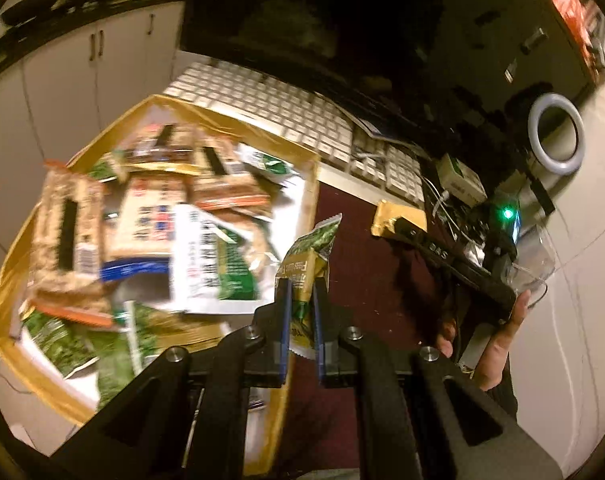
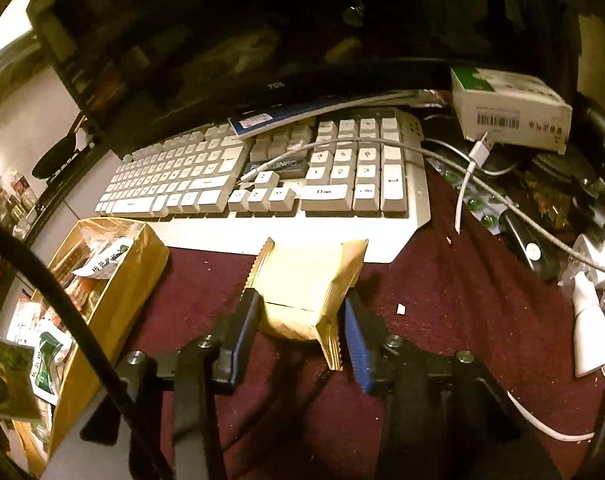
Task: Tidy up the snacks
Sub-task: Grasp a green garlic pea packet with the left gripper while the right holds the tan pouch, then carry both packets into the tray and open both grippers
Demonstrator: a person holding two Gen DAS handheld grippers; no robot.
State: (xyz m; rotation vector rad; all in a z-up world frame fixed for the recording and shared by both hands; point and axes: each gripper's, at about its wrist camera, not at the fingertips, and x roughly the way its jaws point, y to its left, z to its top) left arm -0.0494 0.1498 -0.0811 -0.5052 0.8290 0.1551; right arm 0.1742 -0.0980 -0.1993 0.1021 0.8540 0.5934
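My left gripper (image 1: 302,286) is shut on a green-and-gold snack packet (image 1: 314,244), held upright in the air beside the box's right wall. The gold-rimmed cardboard box (image 1: 238,120) holds several snack packets (image 1: 150,216) in a loose heap. In the right wrist view, a plain gold packet (image 2: 306,280) sits on the maroon cloth in front of the keyboard. My right gripper (image 2: 302,316) has both blue pads against its sides, and the packet bulges between them. The same box (image 2: 130,280) stands to the left. A hand (image 1: 498,344) holds the right gripper (image 1: 400,224).
A white keyboard (image 2: 262,176) lies just beyond the gold packet, under a dark monitor (image 2: 222,40). A white carton (image 2: 510,108), cables (image 2: 462,176), a blister pack (image 2: 478,204) and a white bottle (image 2: 590,328) crowd the right. A ring light (image 1: 556,134) stands further back.
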